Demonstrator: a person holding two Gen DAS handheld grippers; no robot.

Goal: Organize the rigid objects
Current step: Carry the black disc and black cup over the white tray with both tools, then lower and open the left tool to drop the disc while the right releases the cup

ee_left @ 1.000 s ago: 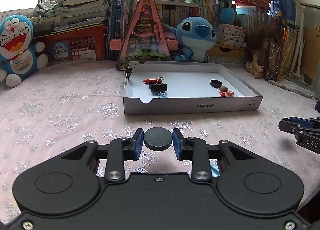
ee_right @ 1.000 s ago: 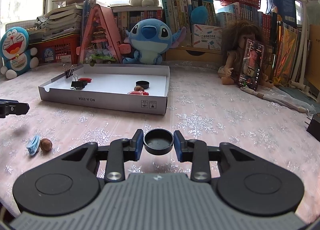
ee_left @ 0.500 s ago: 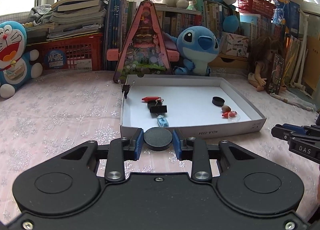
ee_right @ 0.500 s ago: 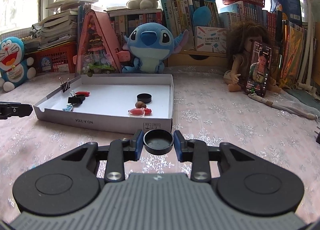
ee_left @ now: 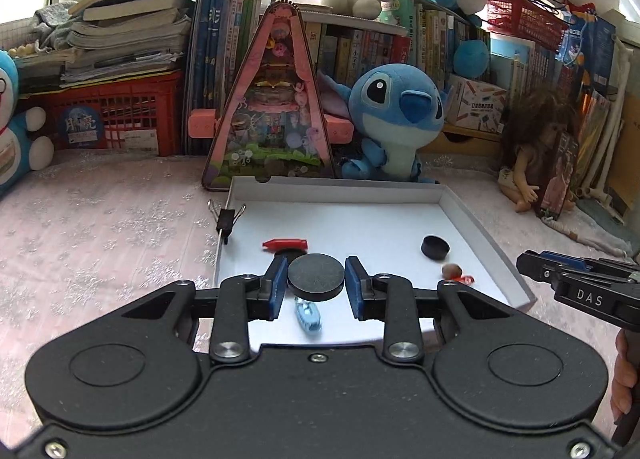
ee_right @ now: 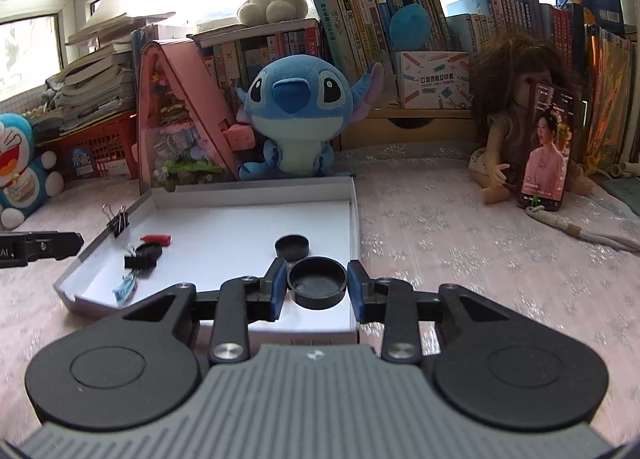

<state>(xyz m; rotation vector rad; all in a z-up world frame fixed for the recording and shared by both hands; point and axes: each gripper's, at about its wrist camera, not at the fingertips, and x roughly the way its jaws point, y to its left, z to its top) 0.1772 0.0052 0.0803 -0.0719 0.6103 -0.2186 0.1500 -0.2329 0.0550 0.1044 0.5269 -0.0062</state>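
Both my hands hover over the white tray point(ee_left: 476, 215), left fingers point(ee_left: 280, 283) gripping a flat black disc point(ee_left: 316, 277), right fingers point(ee_right: 280, 283) gripping a black cap point(ee_right: 317, 282)

White tray point(ee_left: 472, 215); black caps point(ee_left: 316, 277); blue tool pads point(ee_right: 276, 291); pink snowflake-patterned cloth point(ee_right: 460, 243).

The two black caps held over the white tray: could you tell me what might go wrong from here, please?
1. The left tool holds its cap directly above the blue clip and near the red piece; dropped here, it may land on them and tip or bounce.
2. The right tool holds its cap close to the tray wall and another cap; it could roll out or knock that cap.
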